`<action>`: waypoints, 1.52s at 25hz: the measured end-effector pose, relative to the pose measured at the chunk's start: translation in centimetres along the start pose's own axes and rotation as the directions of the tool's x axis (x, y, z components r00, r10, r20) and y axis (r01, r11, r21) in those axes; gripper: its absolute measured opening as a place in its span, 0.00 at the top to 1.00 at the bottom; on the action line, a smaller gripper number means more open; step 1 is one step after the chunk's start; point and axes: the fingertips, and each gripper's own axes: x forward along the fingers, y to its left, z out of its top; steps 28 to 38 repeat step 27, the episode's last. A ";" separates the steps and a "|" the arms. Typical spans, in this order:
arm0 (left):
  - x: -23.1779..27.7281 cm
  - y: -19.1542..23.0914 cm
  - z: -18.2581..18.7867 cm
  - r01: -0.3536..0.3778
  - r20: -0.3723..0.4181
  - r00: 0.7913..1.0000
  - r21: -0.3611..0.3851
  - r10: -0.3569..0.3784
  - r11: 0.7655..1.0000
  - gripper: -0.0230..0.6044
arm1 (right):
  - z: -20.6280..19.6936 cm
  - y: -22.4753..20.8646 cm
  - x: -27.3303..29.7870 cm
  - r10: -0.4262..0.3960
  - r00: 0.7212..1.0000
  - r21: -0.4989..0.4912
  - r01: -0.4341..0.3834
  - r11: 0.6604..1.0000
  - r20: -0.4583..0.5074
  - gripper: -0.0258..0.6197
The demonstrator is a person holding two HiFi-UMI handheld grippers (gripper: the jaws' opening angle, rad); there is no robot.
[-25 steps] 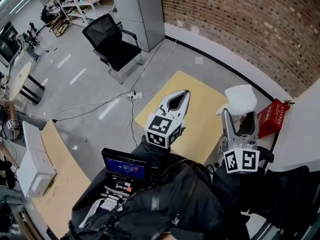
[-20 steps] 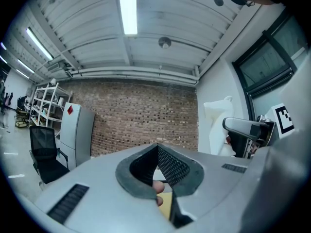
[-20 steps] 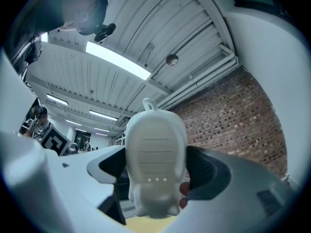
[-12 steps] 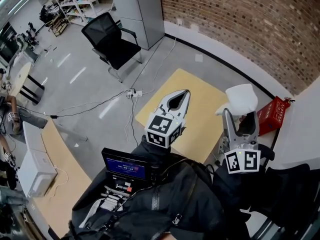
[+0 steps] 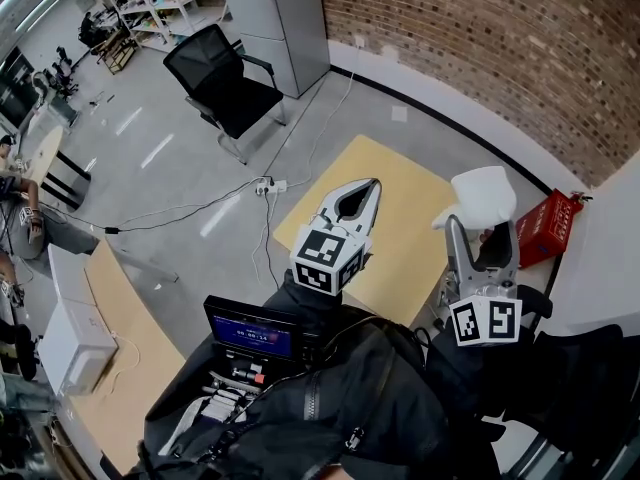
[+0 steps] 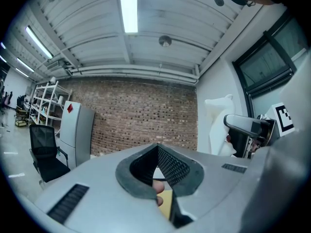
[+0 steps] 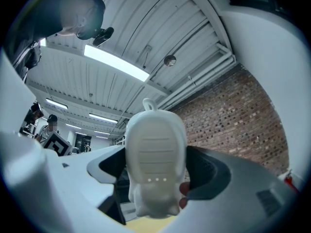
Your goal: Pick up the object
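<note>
My right gripper (image 5: pixel 482 230) is shut on a white shoe (image 5: pixel 482 198) and holds it up above the right edge of the yellow table (image 5: pixel 400 218). In the right gripper view the shoe's ribbed white sole (image 7: pixel 154 164) fills the gap between the jaws of the right gripper (image 7: pixel 156 171), with its heel loop at the top. My left gripper (image 5: pixel 364 188) hangs over the table's middle, shut with nothing in it. In the left gripper view the left gripper (image 6: pixel 158 148) has its tips meeting, and the white shoe (image 6: pixel 219 125) shows at the right.
A red box (image 5: pixel 545 230) lies on the floor right of the table, by the brick wall (image 5: pixel 500 48). A black office chair (image 5: pixel 225 83) and a grey cabinet (image 5: pixel 280 18) stand further back. Cables and a power strip (image 5: pixel 268 188) cross the floor. A blue-screened device (image 5: pixel 250 333) sits at the person's chest.
Both grippers and the shoe have stayed almost still. Only a person at the far left edge of the room has shifted.
</note>
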 end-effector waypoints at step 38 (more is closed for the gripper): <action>-0.1 0.4 0.2 -0.001 0.017 1.000 -0.002 0.001 1.000 0.97 | 0.0 0.0 -0.2 0.005 1.000 0.059 -0.006 0.998 0.021 0.33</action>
